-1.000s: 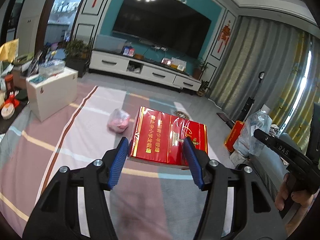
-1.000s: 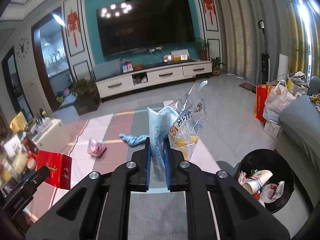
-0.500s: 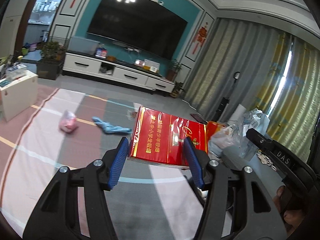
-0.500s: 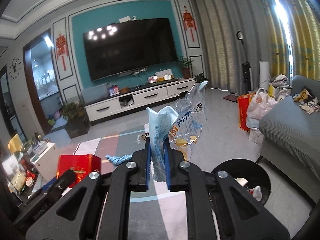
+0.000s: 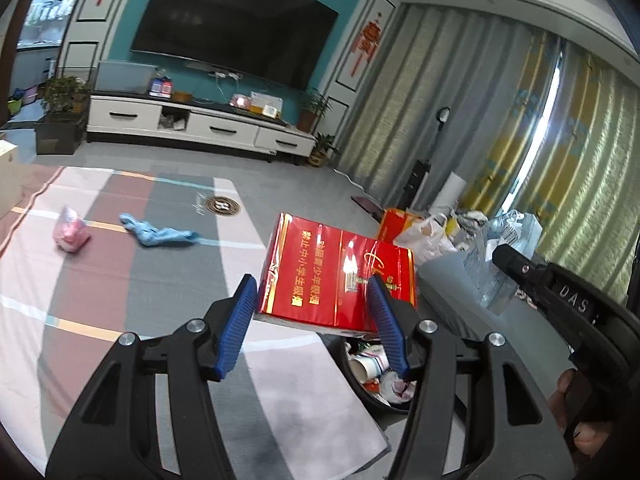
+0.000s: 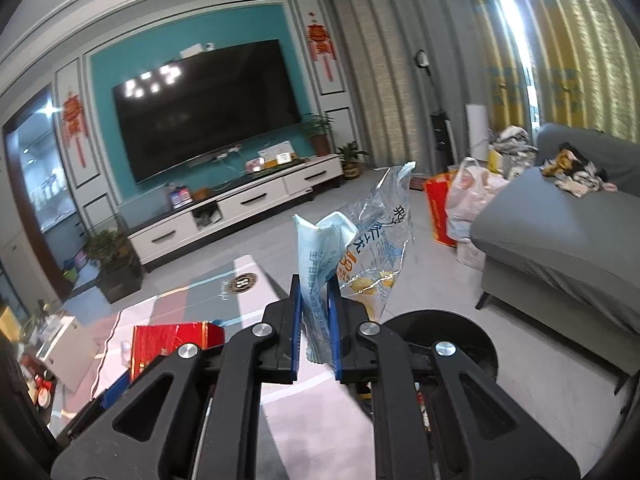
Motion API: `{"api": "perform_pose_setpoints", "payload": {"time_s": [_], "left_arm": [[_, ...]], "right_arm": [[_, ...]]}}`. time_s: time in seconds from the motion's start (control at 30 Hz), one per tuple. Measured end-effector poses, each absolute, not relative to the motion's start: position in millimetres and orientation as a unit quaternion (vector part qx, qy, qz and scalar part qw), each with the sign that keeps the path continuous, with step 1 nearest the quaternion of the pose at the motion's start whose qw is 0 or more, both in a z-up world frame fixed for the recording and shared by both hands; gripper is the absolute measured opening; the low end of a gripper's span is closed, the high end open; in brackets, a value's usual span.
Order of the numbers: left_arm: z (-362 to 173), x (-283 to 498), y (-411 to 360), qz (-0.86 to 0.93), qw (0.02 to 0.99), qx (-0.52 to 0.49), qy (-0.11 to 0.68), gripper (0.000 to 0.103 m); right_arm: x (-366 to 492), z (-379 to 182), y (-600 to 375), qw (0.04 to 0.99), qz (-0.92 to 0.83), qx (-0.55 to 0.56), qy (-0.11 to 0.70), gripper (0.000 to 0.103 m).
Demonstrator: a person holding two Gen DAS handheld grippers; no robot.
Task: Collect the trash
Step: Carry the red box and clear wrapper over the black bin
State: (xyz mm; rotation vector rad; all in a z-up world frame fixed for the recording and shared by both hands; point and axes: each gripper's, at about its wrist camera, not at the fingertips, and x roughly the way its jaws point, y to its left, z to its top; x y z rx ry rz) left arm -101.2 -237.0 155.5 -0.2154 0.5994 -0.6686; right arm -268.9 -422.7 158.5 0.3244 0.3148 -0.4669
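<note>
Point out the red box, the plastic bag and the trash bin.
red box (image 5: 320, 280), left wrist view, on its printed top face between the pads.
plastic bag (image 6: 372, 236), right wrist view, on the clear printed part above the jaws.
trash bin (image 6: 472, 340), right wrist view, on its black rim.

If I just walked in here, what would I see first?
The shiny red box with gold writing, clamped between the blue pads of the left hand-held gripper above the black trash bin of paper cups. Next, the crinkly clear snack bag pinched in the right hand-held gripper. Behind both, a huge dark TV fills the teal wall.
</note>
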Motion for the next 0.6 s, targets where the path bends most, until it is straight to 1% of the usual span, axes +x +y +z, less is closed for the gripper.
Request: {"api": "perform_pose_setpoints", "payload": {"time_s": [0.37,0.6], "left_arm": [[126.5,-104.4,-293.9,-0.355,0.874,-0.059,0.326,0.058],[105.5,-99.5,-324.5,-0.376,0.850,-0.058,0.365,0.058]], "right_arm": [[-269.7,132.4,-466.2,0.920,-0.272,0.211,0.185,0.013],[-260.7,105.8,-494.5,0.900,-0.270,0.261,0.220,0.013]]}}
